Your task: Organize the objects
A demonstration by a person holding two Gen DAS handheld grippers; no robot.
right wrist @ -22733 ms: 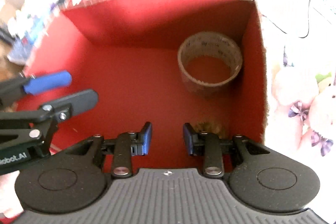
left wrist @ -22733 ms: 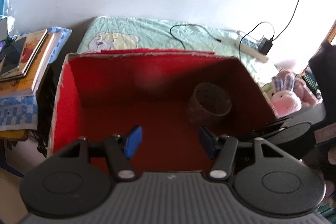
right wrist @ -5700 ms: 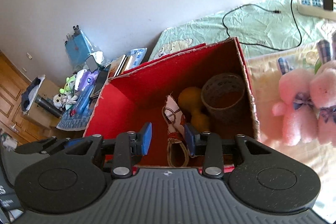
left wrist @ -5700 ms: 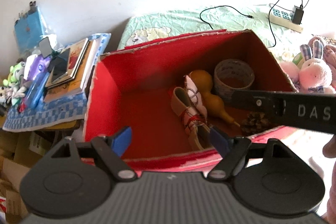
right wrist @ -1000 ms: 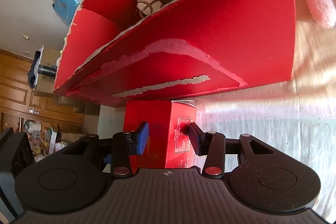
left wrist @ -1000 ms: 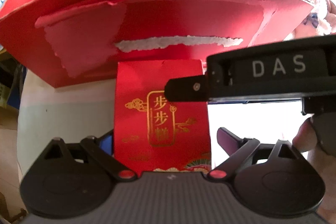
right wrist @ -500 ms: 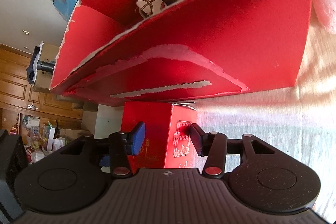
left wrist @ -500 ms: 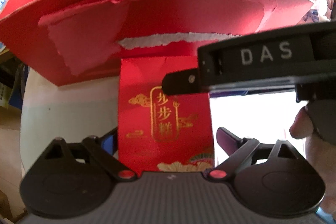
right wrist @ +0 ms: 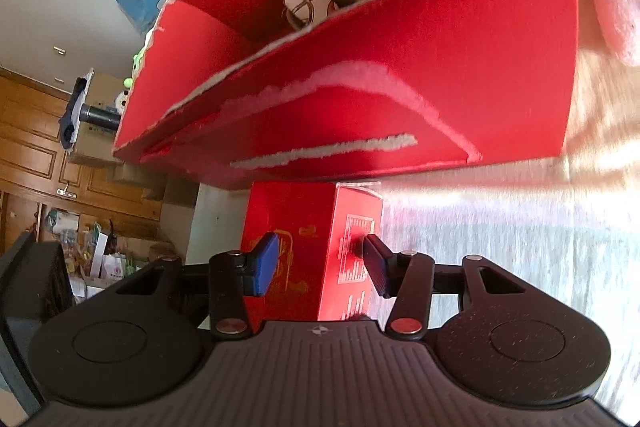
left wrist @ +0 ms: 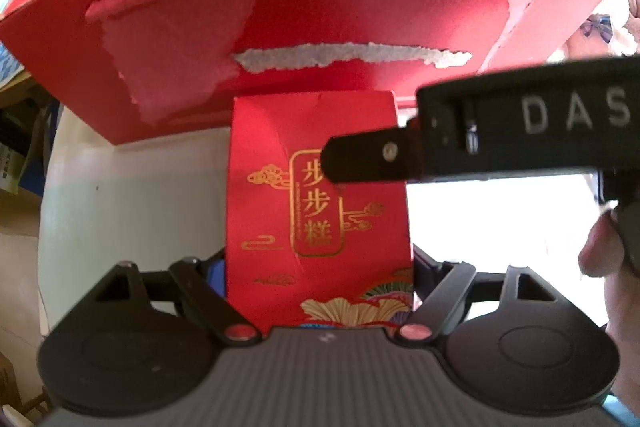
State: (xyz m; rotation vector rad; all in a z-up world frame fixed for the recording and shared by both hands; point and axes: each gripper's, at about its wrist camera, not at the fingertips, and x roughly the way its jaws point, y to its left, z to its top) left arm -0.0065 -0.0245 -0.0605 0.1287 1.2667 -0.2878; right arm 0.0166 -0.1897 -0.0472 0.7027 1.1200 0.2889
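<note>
Readable text on the small red box and on the right gripper

The small red box (left wrist: 316,211) bears gold Chinese characters 步步糕 in a vertical gold frame on its front face; its side panel in the right wrist view carries white fine print too small to read. The right gripper (left wrist: 520,131), crossing at the right of the left wrist view, shows the white letters "DAS" on its black body
</note>
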